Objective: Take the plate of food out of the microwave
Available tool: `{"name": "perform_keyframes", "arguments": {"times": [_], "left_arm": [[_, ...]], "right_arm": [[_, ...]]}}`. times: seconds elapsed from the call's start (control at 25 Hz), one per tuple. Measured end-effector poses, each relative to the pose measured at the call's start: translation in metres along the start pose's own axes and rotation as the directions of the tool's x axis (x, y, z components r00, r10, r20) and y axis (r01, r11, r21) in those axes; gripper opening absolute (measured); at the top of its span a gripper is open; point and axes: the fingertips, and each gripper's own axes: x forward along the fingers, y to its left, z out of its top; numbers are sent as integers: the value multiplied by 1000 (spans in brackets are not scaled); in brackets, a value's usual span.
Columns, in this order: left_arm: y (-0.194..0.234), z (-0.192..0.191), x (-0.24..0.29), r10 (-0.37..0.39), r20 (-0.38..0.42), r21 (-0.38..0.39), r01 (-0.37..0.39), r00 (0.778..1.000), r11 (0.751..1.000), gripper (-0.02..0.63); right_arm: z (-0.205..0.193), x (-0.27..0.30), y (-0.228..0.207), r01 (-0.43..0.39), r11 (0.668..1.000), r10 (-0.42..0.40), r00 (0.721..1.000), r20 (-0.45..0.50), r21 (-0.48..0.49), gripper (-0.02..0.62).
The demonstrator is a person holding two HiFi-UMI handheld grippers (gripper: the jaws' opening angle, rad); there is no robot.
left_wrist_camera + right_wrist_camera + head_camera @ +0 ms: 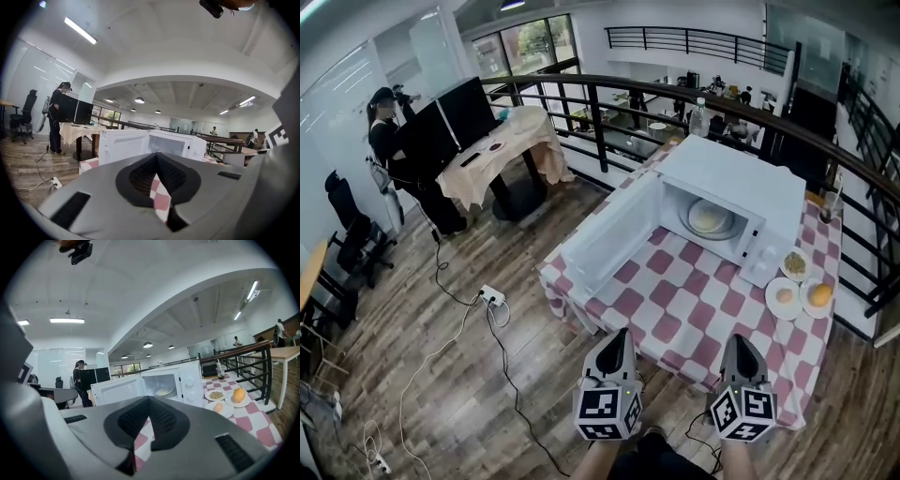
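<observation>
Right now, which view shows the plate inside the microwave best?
The head view: it looks down into the open microwave and shows the plate from above. The right gripper view shows it small and edge-on; the left gripper view shows only the microwave.

Qty: microwave [731,173] x1, plates [710,217] [795,265] [784,297] [818,298] x4, grippers [622,336] [738,340] x2, person [389,141] x1

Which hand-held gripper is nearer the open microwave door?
Left. The left hand-held gripper sits straight in front of the door, at the near edge of the table. The right hand-held gripper is farther off, to the door's right.
</observation>
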Motion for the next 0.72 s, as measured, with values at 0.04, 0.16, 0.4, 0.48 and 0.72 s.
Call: {"name": "perform_keyframes", "arguments": {"times": [0.04,0.16,0.4,0.48,0.72], "left_arm": [[-1,2,6,1,0,4,-1,1000,1000,11],[-5,2,21,-1,-3,-2,1,1000,1000,11],[-4,-3,45,0,-24,-3,0,1000,1000,11],[-3,-5,54,-4,-31,-2,4,999,1000,11],[5,-6,90,-29,-42,-18,28,999,999,11]], "right_arm": [[1,6,-1,-6,1000,6,1000,-1,3,2],[3,21,-6,-16,1000,16,1000,-7,9,2],[2,44,-13,-16,1000,17,1000,-19,13,3],[0,51,-16,-11,1000,11,1000,-23,18,3],[3,77,-20,9,1000,-8,1000,-23,20,3]]}}
